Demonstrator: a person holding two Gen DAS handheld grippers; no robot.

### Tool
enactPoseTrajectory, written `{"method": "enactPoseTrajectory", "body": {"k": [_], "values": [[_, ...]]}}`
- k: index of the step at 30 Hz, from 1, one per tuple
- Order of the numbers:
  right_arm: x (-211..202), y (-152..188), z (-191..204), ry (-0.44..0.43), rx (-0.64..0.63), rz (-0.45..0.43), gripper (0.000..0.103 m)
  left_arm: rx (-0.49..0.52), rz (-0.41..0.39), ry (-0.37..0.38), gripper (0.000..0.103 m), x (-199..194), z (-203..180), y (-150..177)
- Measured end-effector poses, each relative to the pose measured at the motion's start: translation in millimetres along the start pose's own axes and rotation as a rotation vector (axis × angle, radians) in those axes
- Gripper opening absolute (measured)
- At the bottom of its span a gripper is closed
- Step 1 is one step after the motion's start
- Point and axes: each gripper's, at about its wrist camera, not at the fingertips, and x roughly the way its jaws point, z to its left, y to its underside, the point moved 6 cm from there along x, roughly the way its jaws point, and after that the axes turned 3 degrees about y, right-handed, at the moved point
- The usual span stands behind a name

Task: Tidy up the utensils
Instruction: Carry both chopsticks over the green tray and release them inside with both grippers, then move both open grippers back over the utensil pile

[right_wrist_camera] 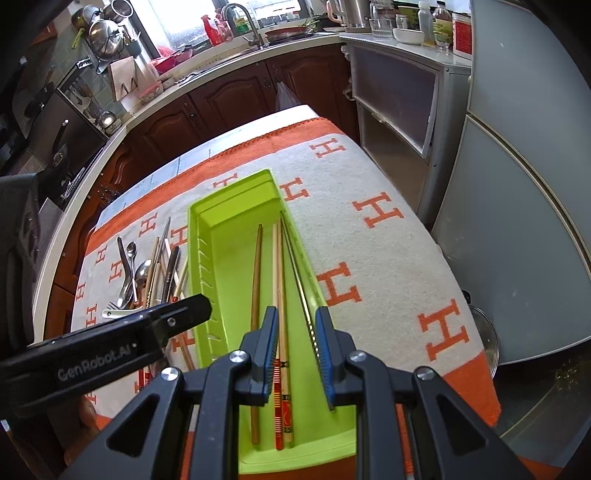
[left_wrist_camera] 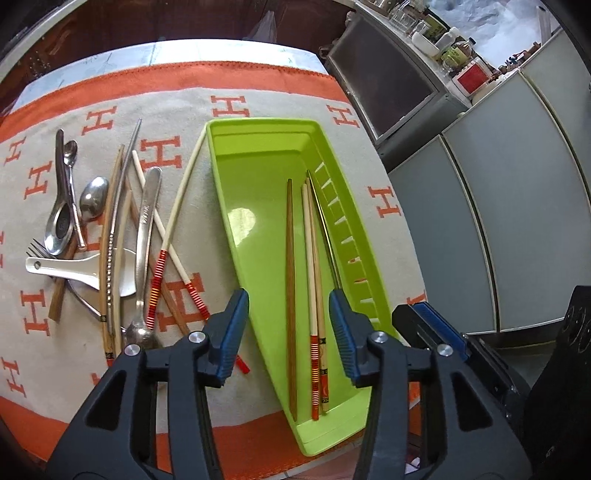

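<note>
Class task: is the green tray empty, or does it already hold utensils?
Not empty. The tray holds four chopsticks lying lengthwise along its right side; the rest of its floor is bare.

A kitchen. Dark wooden cabinets (right_wrist_camera: 236, 96) run under a pale counter with a sink tap (right_wrist_camera: 248, 22) before a bright window (right_wrist_camera: 184, 18). Grey cupboards (right_wrist_camera: 517, 221) stand right. An orange-and-beige cloth (right_wrist_camera: 369, 251) covers the bench.
</note>
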Motion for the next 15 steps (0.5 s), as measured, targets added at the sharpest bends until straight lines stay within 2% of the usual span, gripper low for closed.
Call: {"method": "enactPoseTrajectory", "body": {"k": [10, 15], "values": [[-4, 5, 25, -0.018, -0.068, 0.005, 0.02, 0.086, -0.135, -0.095, 0.042, -53, 27, 18], [-6, 8, 40, -0.026, -0.105, 0.004, 0.02, 0.059, -0.187, -0.113, 0.042, -76, 48, 24]]}}
